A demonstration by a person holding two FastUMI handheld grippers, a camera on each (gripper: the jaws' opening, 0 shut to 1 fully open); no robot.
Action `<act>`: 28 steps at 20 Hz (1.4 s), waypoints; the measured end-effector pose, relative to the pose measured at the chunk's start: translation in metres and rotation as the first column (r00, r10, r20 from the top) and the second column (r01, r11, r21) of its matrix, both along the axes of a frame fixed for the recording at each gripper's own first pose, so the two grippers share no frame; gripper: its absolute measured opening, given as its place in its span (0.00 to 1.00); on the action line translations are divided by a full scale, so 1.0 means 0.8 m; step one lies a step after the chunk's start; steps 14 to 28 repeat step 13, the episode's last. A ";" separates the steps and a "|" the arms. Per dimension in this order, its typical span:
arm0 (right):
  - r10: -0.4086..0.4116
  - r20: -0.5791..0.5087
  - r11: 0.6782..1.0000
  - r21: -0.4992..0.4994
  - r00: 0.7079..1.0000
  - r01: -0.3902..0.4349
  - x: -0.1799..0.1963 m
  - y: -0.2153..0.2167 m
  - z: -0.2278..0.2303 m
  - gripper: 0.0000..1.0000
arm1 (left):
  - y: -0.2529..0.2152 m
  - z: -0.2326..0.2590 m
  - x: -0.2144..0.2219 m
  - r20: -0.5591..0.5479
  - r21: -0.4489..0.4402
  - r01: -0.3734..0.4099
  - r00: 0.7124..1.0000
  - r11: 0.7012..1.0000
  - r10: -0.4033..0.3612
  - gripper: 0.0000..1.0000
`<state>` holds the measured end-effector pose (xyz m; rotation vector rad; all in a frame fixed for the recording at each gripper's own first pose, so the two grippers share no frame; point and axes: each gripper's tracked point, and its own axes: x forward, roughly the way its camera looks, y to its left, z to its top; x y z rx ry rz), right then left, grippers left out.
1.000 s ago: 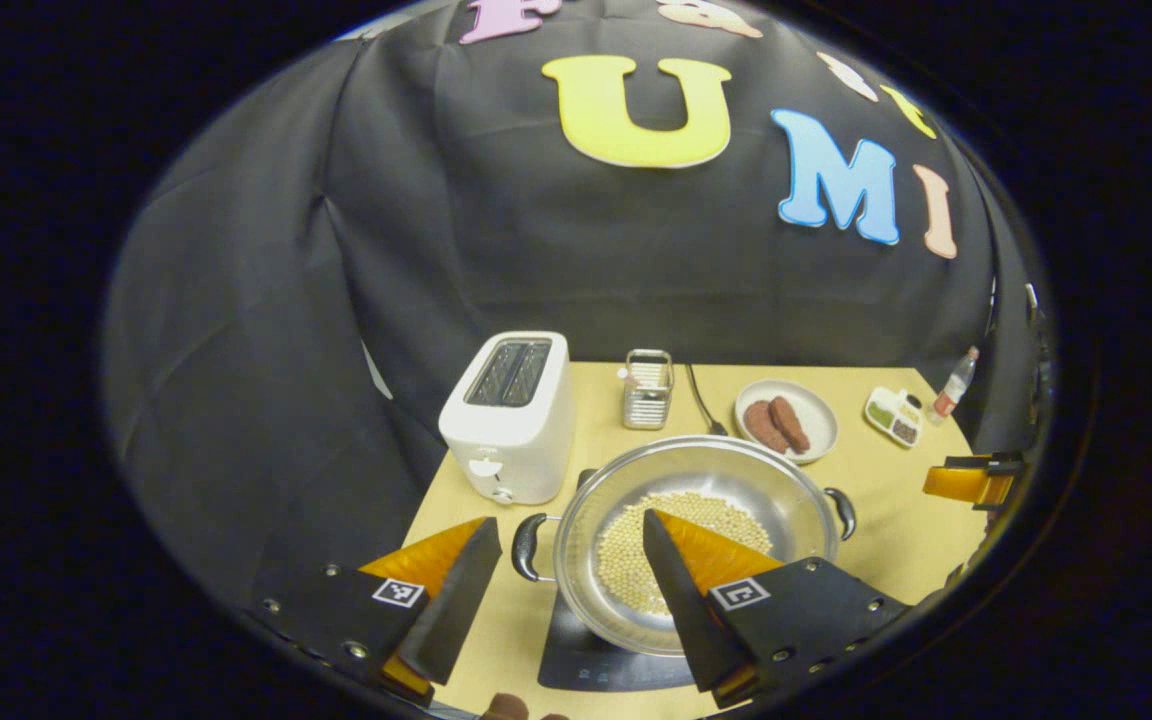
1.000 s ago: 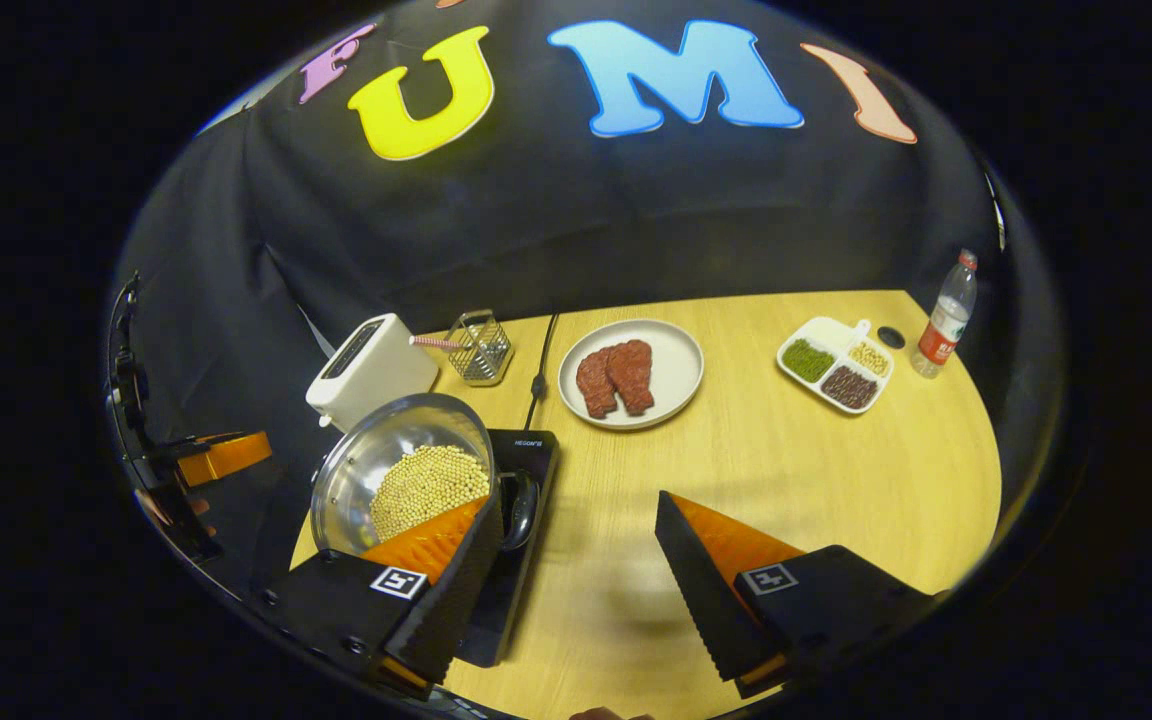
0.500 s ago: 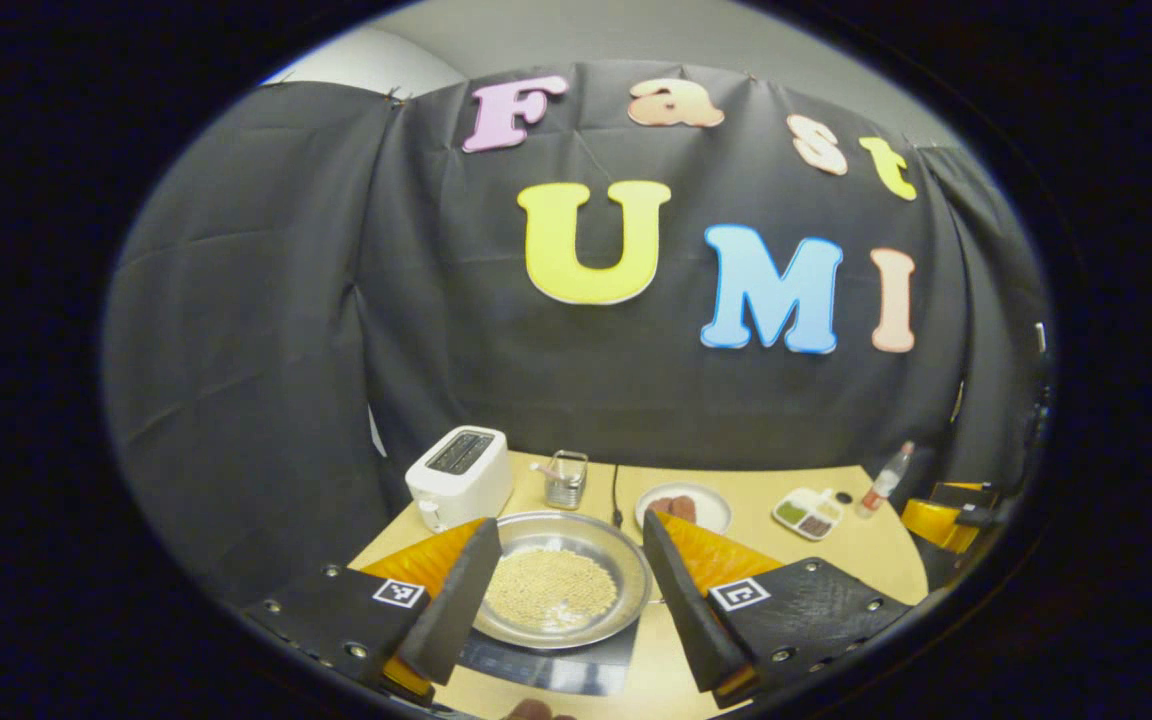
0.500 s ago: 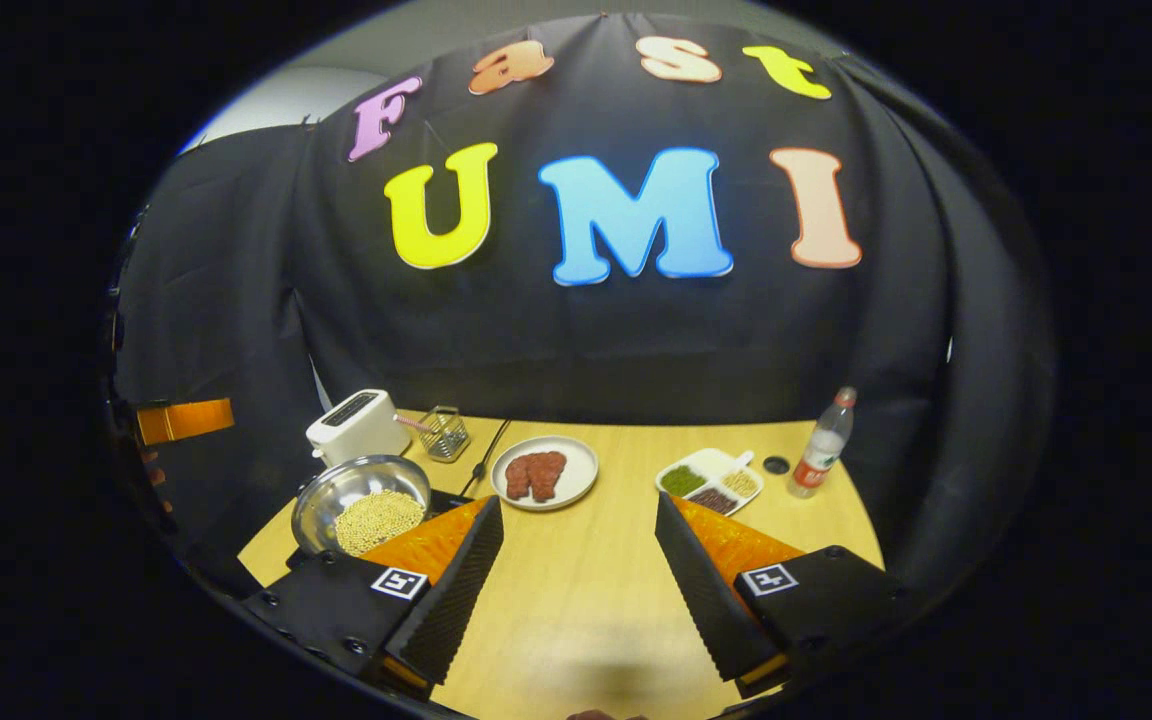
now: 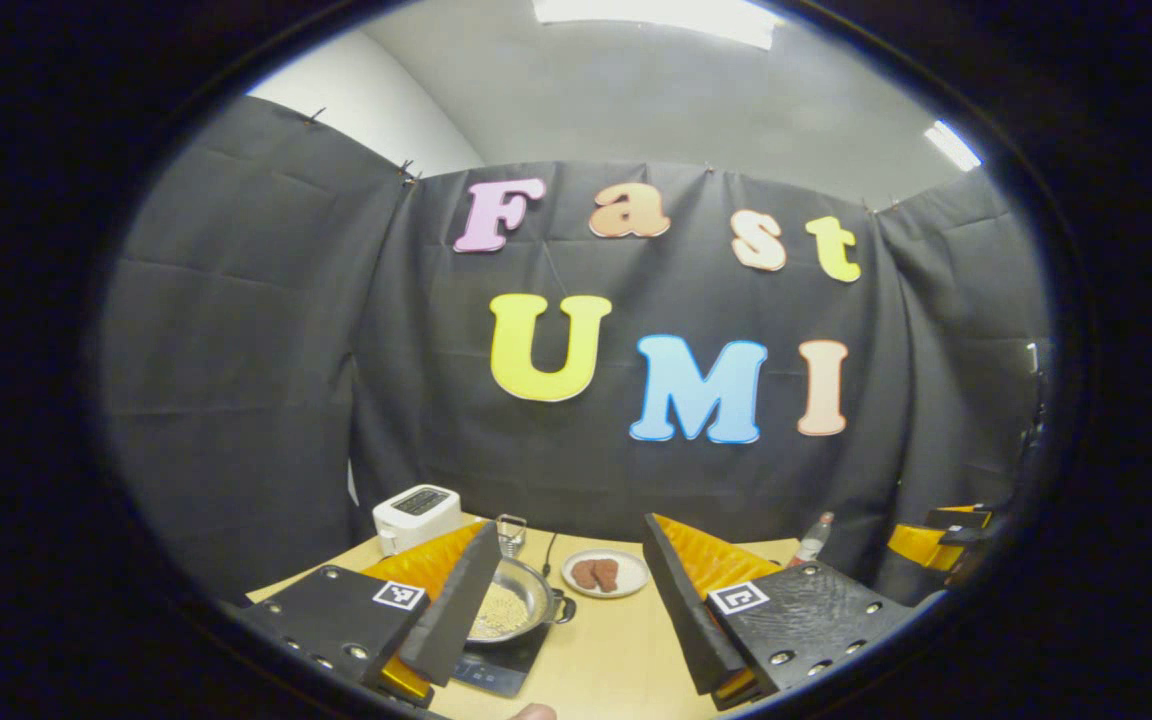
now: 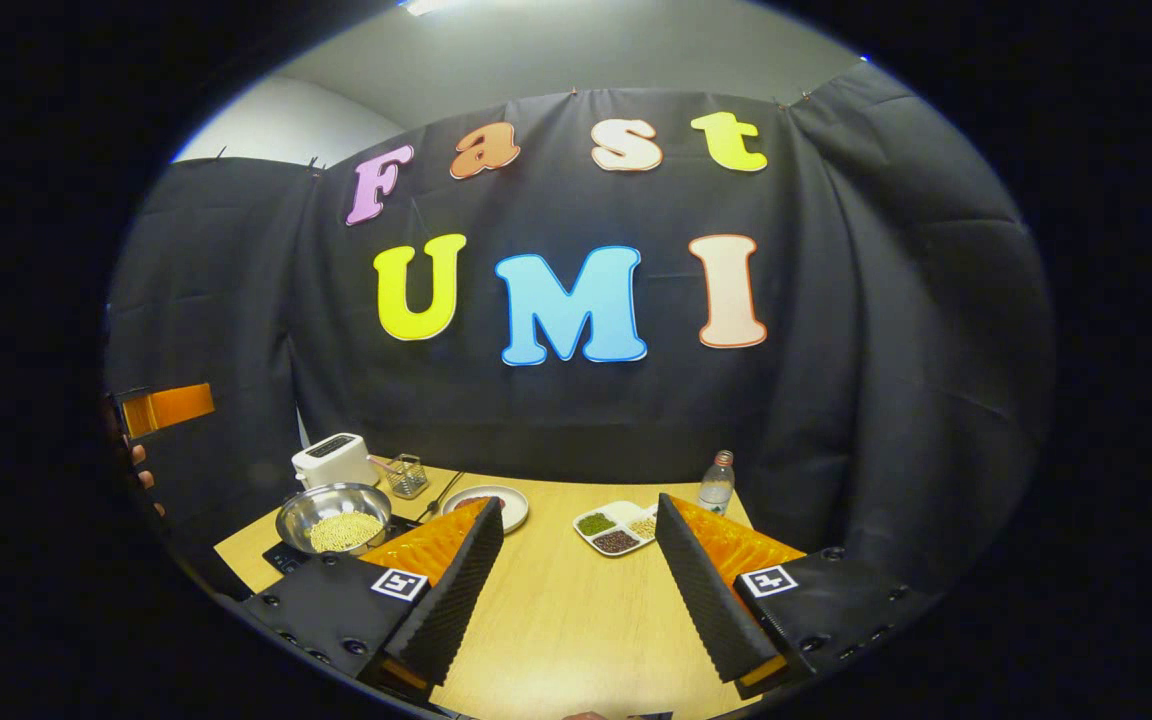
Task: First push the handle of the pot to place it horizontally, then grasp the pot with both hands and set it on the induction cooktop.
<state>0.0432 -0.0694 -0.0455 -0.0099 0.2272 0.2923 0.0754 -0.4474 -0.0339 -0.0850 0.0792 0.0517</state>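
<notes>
The steel pot [image 5: 519,603] holding pale beans rests on the black induction cooktop [image 5: 492,668], one dark side handle [image 5: 565,606] pointing right. My left gripper [image 5: 569,524] hovers open well back from the pot, its left finger covering part of the rim. In the right gripper view the pot [image 6: 334,515] stands on the cooktop [image 6: 284,556] at the table's left end. My right gripper [image 6: 579,503] is open over bare table, far from the pot. The left gripper [image 6: 166,408] shows at the left edge, the right gripper [image 5: 936,535] at the far right.
A white toaster [image 6: 334,459] and a wire basket [image 6: 404,475] stand behind the pot. A plate of meat [image 5: 604,573], a divided tray [image 6: 621,528] of beans and a bottle [image 6: 716,482] sit toward the back on the wooden table [image 6: 576,620].
Both grippers have drawn back and risen away from the pot, still open. The pot has stayed on the cooktop and now looks small and far off.
</notes>
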 end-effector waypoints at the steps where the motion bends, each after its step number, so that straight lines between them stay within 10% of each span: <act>1: -0.027 0.021 1.000 0.009 0.999 0.027 -0.005 -0.013 0.007 0.98 | -0.004 0.001 -0.011 0.006 -0.008 0.015 1.000 1.000 -0.015 0.81; 10: -0.218 0.087 0.974 0.080 0.972 0.211 -0.056 -0.068 0.002 0.98 | 0.048 0.013 -0.061 0.083 0.043 0.028 0.996 0.999 -0.031 0.81; 28: -0.216 0.054 0.976 0.053 0.975 0.213 -0.072 -0.048 -0.021 0.92 | 0.059 -0.008 -0.074 0.063 0.057 0.035 0.997 0.998 -0.038 0.87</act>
